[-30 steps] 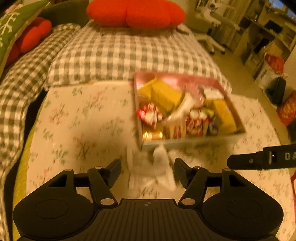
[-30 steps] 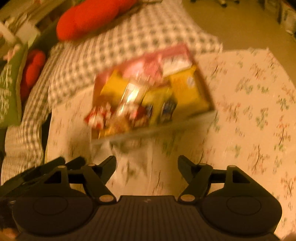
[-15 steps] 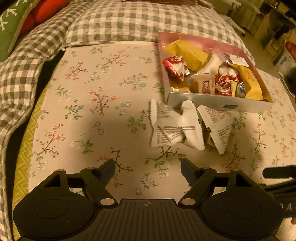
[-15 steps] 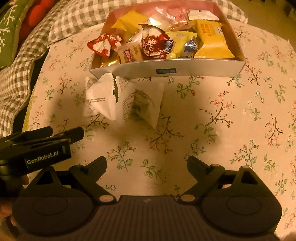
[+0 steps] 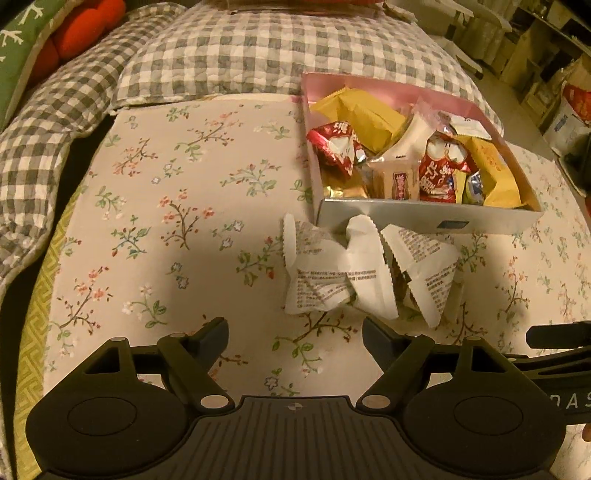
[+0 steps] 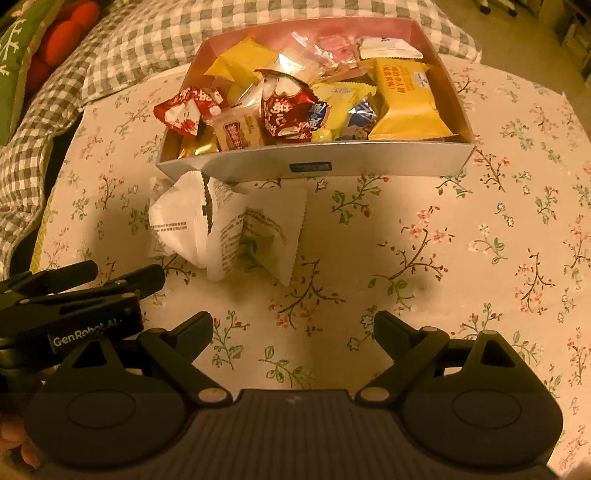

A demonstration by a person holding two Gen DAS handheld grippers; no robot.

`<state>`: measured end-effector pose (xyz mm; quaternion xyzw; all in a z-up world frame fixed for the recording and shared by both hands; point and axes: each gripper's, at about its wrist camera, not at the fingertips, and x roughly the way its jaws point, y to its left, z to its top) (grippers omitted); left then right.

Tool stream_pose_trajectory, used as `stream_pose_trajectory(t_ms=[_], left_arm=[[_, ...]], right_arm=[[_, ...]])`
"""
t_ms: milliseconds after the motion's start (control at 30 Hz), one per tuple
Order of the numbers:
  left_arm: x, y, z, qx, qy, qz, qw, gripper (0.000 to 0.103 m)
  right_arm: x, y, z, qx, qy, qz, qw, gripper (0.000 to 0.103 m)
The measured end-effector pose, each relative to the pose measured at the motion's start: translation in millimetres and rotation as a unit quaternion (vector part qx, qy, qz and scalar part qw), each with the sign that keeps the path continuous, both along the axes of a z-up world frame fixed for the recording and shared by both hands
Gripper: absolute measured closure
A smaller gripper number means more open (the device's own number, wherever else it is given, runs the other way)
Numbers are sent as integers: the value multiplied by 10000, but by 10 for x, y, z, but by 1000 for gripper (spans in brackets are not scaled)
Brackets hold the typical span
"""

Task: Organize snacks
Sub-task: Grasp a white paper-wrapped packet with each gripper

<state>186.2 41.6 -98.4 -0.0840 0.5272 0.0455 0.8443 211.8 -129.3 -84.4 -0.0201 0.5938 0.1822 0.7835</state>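
Observation:
A snack box (image 5: pixel 424 218) with a pink inside and a pale front wall stands on the floral cloth, packed with yellow, red and white packets. The same box (image 6: pixel 314 162) fills the upper middle of the right wrist view. Three crumpled white packets (image 5: pixel 354 273) lie in a heap against its front wall, also visible as white packets (image 6: pixel 221 229). My left gripper (image 5: pixel 293 332) hangs open just short of the heap, nothing between its fingers. My right gripper (image 6: pixel 293 325) is open over bare cloth, to the right of the heap. The left gripper's fingers (image 6: pixel 129 280) show at the left edge there.
A grey-and-white checked blanket (image 5: pixel 258 55) lies behind the table. Red cushions (image 5: pixel 85 33) and a green cushion (image 5: pixel 18 48) sit at the far left. Shelves and bags (image 5: pixel 554 74) stand on the floor at the right. The right gripper's arm (image 5: pixel 557 334) juts in from the right.
Both grippers have come down toward the cloth and tipped further downward, and both sets of jaws stand wider. The white packets, earlier blurred between the left fingers, lie still before the box.

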Motion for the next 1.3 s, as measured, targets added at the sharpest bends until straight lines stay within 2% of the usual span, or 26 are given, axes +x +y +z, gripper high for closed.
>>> stream_pose_trajectory(t_ms=[300, 500, 633, 733, 800, 867, 967, 1167, 1300], left_arm=[[119, -93, -43, -219, -89, 57, 9997, 18], [256, -162, -115, 16, -115, 76, 9999, 18], [315, -125, -241, -20, -61, 107, 9999, 18], [314, -77, -328, 96, -48, 4, 9999, 18], [296, -14, -318, 55, -78, 23, 10000, 24], [281, 51, -290, 29, -101, 123, 9999, 47], [244, 123, -270, 20, -122, 154, 9998, 63], [205, 247, -223, -221, -144, 250, 9993, 68], [164, 329, -166, -452, -216, 230, 9985, 63]], right_arm=[[74, -131, 110, 282, -92, -348, 9990, 10], [86, -167, 72, 274, -80, -428, 9987, 10], [99, -161, 52, 251, -89, -422, 9988, 10], [106, -141, 48, 243, -153, -389, 9988, 10], [102, -123, 48, 244, -190, -352, 9989, 10], [95, -99, 47, 211, -253, -291, 9990, 10], [89, -63, 37, 189, -313, -208, 9991, 10], [129, -5, 45, 498, -323, -220, 9980, 10], [147, 111, -10, 744, -295, -270, 9964, 10]])
